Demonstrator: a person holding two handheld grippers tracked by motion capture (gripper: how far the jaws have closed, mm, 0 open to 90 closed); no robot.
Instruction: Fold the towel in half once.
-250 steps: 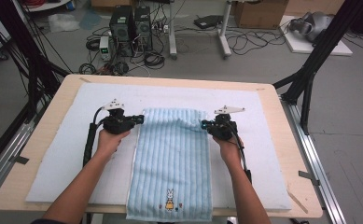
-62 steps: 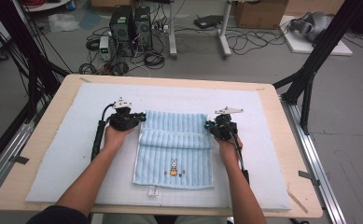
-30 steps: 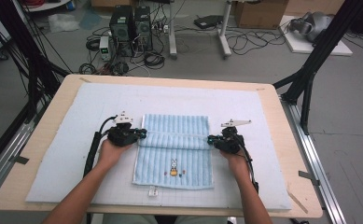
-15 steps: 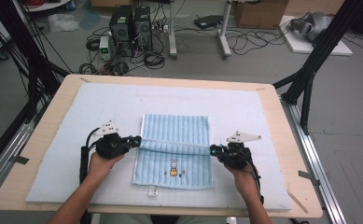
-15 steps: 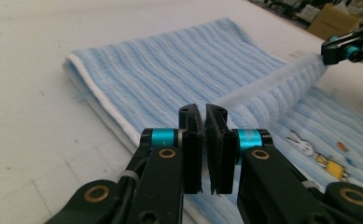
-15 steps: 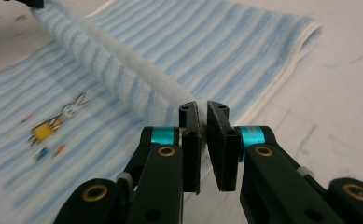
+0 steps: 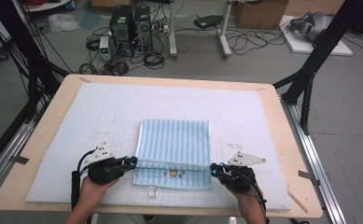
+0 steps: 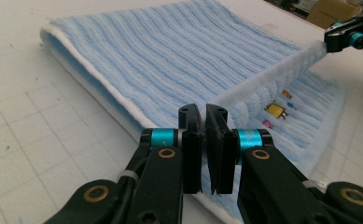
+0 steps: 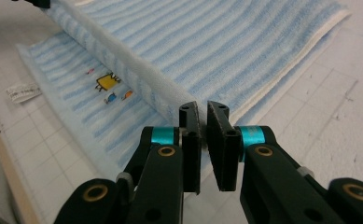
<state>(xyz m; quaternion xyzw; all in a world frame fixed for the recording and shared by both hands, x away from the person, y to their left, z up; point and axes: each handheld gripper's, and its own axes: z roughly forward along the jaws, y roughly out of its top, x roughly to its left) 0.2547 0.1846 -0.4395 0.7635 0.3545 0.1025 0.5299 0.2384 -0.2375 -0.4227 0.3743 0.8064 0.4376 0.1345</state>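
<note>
Now both claws, left claw (image 7: 131, 163) and right claw (image 7: 213, 169), clamped on the towel's (image 7: 174, 140) fold, have dragged it nearer; second fold halfway

A lab: computer towers (image 7: 131, 22), floor cables (image 7: 244, 39), black rig frame (image 7: 320, 51).

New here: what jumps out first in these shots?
A light-blue striped terry towel lies folded at the middle of the white foam mat. The left claw and right claw each pinch an end of its upper layer's near edge, beside a small yellow embroidered figure.
</note>
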